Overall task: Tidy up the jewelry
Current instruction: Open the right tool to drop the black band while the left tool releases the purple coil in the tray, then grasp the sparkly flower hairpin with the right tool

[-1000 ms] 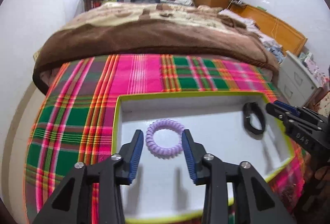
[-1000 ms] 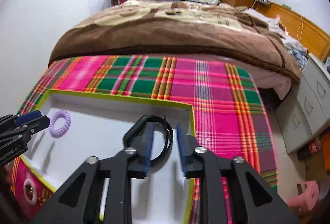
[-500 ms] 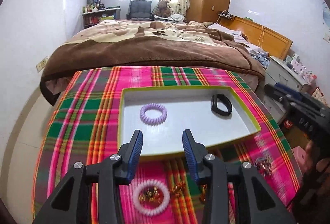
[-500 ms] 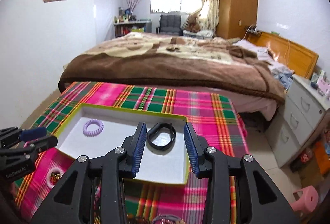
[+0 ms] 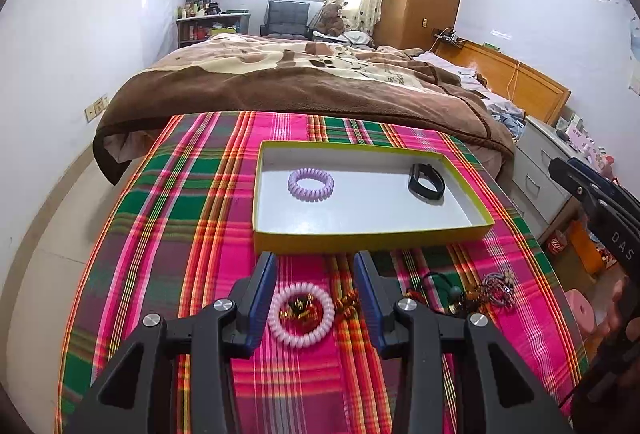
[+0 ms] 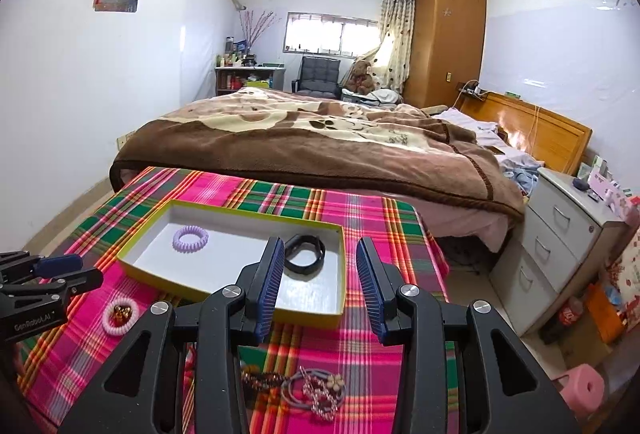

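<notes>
Shallow tray with yellow-green rim and white floor sits on the worktop, which is covered by a pink, green and orange plaid cloth. Inside the tray: lilac spiral hair tie toward the left, black band at the far right corner; the two lie well apart. Left gripper is over the cloth on the near side of the tray, its fingers spread wide and holding nothing. On the cloth below, seen between them, lies a pale pink spiral hair tie with small gold and red pieces in its ring; more of these just to its right. Further right, a loose cluster: dark elastic and beaded pieces. Right gripper also has its fingers spread, empty; its jaws have just been opening. In the right wrist view the black band shows past the left finger, inside the tray; a grey elastic with a flower charm lies on the cloth near the gripper body. A bed with a brown blanket stands behind the worktop.
</notes>
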The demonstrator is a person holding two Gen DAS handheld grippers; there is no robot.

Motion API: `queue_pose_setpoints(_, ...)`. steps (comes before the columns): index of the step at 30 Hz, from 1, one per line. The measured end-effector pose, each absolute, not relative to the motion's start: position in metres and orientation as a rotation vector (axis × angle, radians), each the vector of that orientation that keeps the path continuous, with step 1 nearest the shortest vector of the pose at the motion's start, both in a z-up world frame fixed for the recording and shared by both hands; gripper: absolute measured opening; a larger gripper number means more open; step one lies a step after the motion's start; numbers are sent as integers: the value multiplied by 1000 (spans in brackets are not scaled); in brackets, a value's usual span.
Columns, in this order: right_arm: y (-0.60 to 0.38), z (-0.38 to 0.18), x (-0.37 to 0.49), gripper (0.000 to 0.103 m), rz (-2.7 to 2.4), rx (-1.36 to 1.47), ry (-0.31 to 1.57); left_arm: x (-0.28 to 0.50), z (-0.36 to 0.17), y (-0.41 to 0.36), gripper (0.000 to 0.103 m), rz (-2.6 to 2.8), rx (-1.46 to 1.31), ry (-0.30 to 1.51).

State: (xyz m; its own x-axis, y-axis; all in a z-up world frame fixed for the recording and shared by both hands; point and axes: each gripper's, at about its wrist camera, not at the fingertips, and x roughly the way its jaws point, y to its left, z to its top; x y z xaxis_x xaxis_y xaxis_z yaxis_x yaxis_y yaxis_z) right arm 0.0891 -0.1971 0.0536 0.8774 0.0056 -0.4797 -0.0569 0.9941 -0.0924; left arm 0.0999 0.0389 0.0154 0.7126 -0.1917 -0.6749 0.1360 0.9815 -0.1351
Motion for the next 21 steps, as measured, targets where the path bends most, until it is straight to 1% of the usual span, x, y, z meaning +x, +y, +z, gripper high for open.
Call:
queue_pose_setpoints(9,-229,29,70,39,97,41,588,82,2,58,40,-152,-117,782)
queue_pose_setpoints(18,-268,-12,70,39,58,91,714,83,-23,73,40,-130,-152,836)
queue_pose_setpoints(21,-275,-33,73,39,62,102,787,84,-30,74,40,-127,-158,856)
